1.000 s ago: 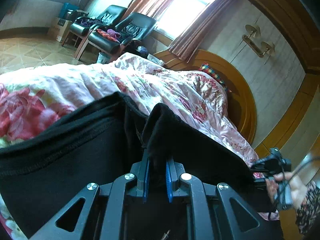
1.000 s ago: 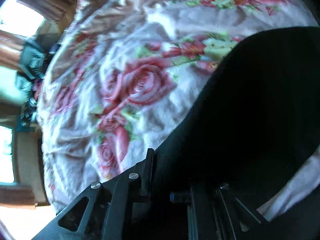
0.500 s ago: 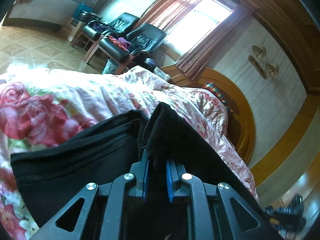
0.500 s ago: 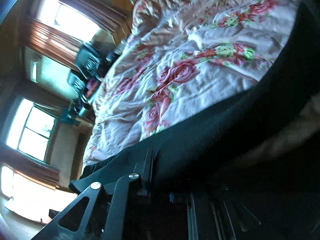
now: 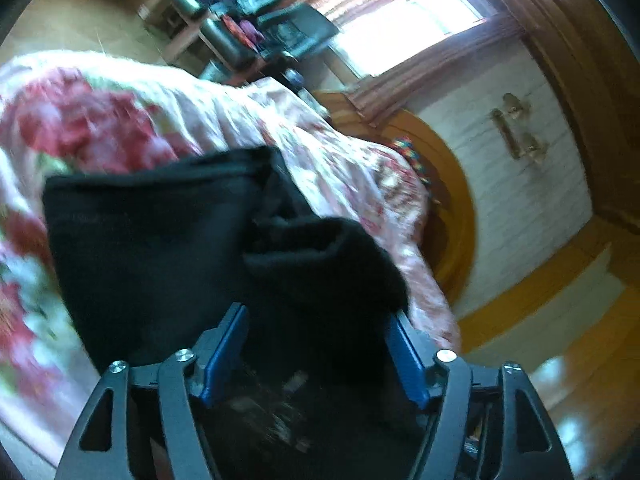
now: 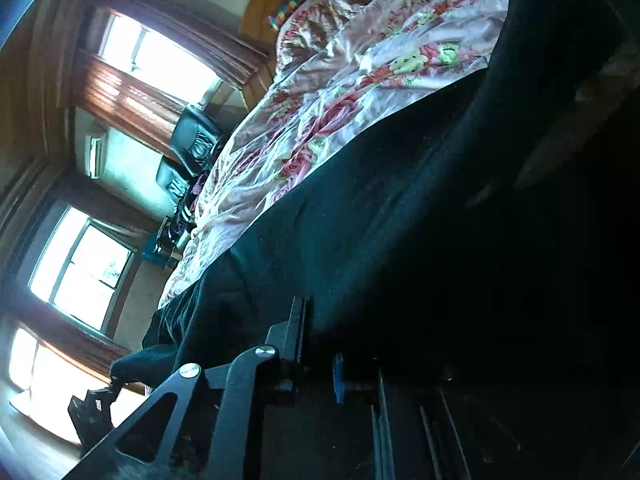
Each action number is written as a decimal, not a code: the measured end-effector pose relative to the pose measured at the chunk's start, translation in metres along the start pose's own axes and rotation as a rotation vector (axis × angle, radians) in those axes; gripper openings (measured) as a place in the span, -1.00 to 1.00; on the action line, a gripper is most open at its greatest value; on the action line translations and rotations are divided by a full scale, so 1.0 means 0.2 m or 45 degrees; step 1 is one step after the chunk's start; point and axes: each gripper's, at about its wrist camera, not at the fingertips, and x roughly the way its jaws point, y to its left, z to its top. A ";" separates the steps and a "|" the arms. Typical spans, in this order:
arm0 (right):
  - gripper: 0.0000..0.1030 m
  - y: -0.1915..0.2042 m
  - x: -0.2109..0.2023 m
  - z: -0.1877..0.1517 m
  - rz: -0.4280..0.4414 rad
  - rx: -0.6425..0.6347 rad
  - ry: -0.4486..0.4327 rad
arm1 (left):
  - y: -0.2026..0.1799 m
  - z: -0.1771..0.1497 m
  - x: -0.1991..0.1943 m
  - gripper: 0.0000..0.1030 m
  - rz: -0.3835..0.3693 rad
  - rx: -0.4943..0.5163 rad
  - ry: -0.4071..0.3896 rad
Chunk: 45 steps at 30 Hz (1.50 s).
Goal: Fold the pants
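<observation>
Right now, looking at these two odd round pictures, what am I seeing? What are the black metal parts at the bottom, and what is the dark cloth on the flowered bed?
There is no robot here. A person holds a hand tool in each hand, each with two fingers and a wide-angle camera looking along them. One picture comes from each tool.

The dark cloth is a pair of black pants lying on a floral bedspread; the job is to fold them.

In the left view, the left gripper has just been opening: its blue pads stand wide apart, with cloth lying loose between them, not pinched.

In the right view, tilted sideways, the right gripper is shut on the pants, pinching their edge.
</observation>
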 end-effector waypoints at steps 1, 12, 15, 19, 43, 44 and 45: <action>-0.81 0.00 0.01 0.00 0.000 -0.023 -0.006 | 0.00 -0.01 -0.01 0.46 -0.036 -0.012 0.012; -0.82 0.01 0.03 0.00 -0.005 -0.074 -0.012 | -0.06 0.07 0.15 0.54 0.057 -0.001 0.085; -0.74 0.00 0.00 0.02 0.006 -0.040 -0.001 | -0.02 0.12 0.24 -0.32 0.167 0.014 0.162; -0.29 -0.01 -0.05 0.07 0.015 0.002 -0.022 | -0.02 0.12 0.22 -0.58 0.139 0.040 0.146; -0.76 0.31 -0.53 0.30 0.069 -0.123 -0.173 | -0.25 0.45 -0.04 -0.88 -0.097 0.129 -0.050; -0.76 0.31 -0.55 0.23 0.068 -0.140 -0.160 | -0.22 0.44 -0.06 -0.88 -0.084 0.117 -0.048; -0.76 0.30 -0.56 0.20 0.065 -0.150 -0.151 | -0.18 0.42 -0.07 -0.88 -0.073 0.097 -0.046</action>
